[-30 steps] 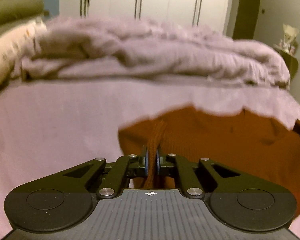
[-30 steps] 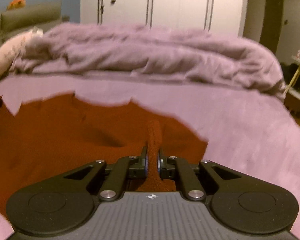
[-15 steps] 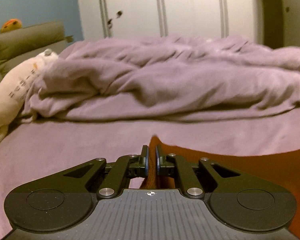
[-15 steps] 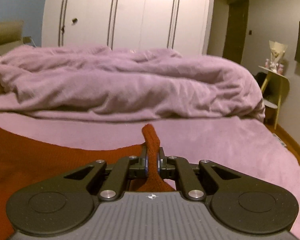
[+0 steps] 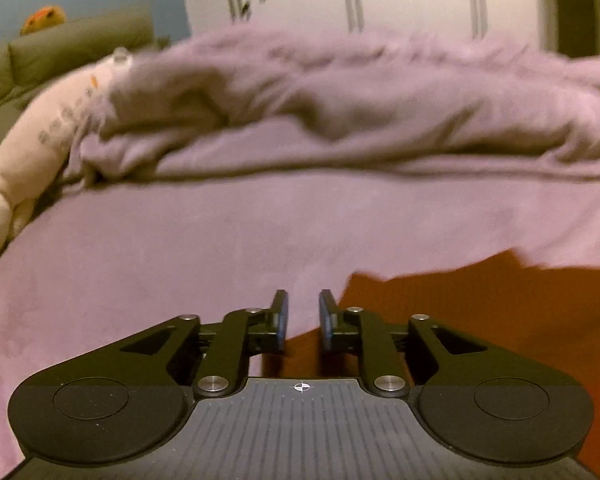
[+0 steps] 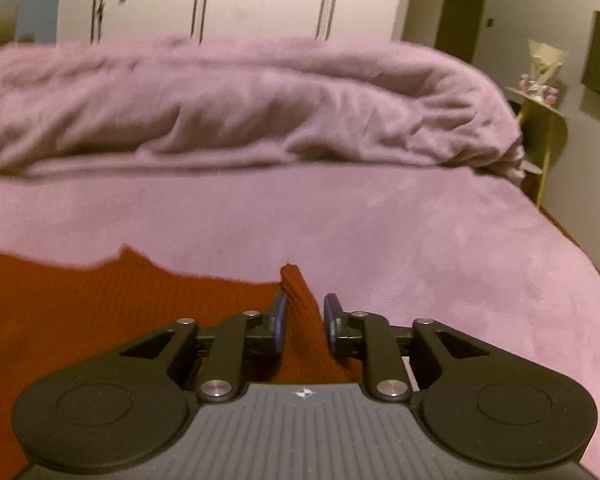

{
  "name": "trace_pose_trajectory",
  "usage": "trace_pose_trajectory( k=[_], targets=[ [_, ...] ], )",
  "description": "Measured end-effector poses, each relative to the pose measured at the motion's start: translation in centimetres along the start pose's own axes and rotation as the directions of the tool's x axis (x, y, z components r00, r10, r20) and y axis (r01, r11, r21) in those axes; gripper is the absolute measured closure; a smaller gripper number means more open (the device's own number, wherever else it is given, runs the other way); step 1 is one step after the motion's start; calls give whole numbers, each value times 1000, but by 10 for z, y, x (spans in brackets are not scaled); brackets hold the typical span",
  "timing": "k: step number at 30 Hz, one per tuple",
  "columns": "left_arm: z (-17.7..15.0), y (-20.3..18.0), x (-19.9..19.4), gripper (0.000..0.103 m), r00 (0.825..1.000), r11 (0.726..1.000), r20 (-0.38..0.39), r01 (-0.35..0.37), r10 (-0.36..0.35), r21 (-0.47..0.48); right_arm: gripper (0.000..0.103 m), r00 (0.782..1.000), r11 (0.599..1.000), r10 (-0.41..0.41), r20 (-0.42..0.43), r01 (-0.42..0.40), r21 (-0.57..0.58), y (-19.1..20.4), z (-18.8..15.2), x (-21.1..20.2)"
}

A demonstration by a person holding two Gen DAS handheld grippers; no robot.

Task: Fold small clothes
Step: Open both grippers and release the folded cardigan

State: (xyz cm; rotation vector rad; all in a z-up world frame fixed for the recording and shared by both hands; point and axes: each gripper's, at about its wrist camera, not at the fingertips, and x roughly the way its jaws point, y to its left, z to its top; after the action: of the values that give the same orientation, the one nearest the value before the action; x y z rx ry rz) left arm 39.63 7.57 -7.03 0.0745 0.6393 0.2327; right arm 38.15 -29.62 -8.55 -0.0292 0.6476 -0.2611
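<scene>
Both tools stood released, left tool and right tool straddling the rust knit garment, whose upright pinched ridge could flop crooked.

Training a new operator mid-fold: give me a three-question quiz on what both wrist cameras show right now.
1. True or false: the left gripper is clamped on the rust-orange knitted garment.
2. What stands up between the open fingers of the right gripper?
3. The garment lies on: A) the flat lilac bed sheet B) the crumpled lilac duvet C) a side table.

Key: 1 false, its fingers are apart; 2 a raised fold of the garment; 3 A.
</scene>
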Motion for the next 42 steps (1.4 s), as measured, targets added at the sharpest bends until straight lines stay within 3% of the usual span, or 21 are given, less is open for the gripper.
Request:
trace_pose_trajectory(
  k=[3,4,5,6,8,9,11,12,13,15,18,20,23,25,29,31,35,37,39,40,42],
  targets=[
    [-3,-12,-34,60,989,989,20,148,-147,-29,82,986,988,152,65,-152,-6,13,-1,-34],
    [-8,-20,-41,49,977,977,4,211,-211,-41,78,970,972,235,67,-234,-26,23,-4,-43],
    [-14,-30,-44,44,966,966,-17,257,-257,-37,76,945,946,323,56,-320,-58,37,-9,-51],
    [-20,-40,-43,43,959,960,-38,280,-280,-11,73,925,923,379,40,-374,-85,49,-13,-55],
    [-35,-58,-34,43,965,964,-70,256,-252,64,73,892,881,453,-2,-448,-152,71,-23,-58],
    [-44,-61,-28,40,970,969,-60,238,-234,74,73,894,876,449,-13,-443,-189,78,-29,-56],
    [-53,-56,-24,31,971,969,-20,240,-239,56,72,917,891,397,-15,-390,-232,77,-40,-47],
    [-53,-50,-21,28,969,968,-22,248,-247,27,66,928,902,373,4,-361,-236,70,-44,-43],
    [-52,-45,-20,28,965,965,-30,261,-261,-5,53,938,916,346,16,-334,-221,59,-46,-39],
    [-52,-38,-19,28,965,966,-34,259,-260,-8,47,951,941,308,24,-301,-156,34,-45,-34],
    [-52,-25,-21,28,972,972,-27,233,-233,10,56,979,974,201,23,-197,-112,-5,-51,-31],
    [-54,-14,-24,28,973,973,-31,230,-230,-20,59,983,982,183,13,-182,-51,-34,-57,-31],
    [-54,3,-31,27,967,968,-60,243,-247,-66,60,995,994,95,9,-94,-64,-53,-63,-48],
    [-54,16,-40,25,968,969,-80,232,-238,-87,60,997,996,81,7,-81,-23,-64,-67,-65],
    [-66,44,-66,24,961,969,-127,242,-247,-54,60,983,979,184,-5,-183,90,-78,-80,-104],
    [-77,58,-74,22,962,972,-134,233,-237,-44,60,976,974,216,-20,-213,82,-76,-91,-114],
    [-87,90,-78,20,952,959,-157,239,-263,-154,58,980,980,194,-30,-193,56,-80,-101,-112],
    [-87,100,-80,23,954,956,-158,225,-255,-188,57,993,992,120,-19,-119,43,-79,-101,-117],
    [-87,107,-81,28,961,963,-166,187,-220,-193,63,999,1000,-29,-34,29,-6,-75,-98,-117],
    [-88,111,-80,29,963,966,-178,169,-204,-196,65,997,998,-57,-47,57,-7,-76,-97,-119],
    [-89,120,-82,32,954,955,-192,181,-229,-237,65,999,1000,-30,-33,30,-1,-78,-96,-130]
  ],
)
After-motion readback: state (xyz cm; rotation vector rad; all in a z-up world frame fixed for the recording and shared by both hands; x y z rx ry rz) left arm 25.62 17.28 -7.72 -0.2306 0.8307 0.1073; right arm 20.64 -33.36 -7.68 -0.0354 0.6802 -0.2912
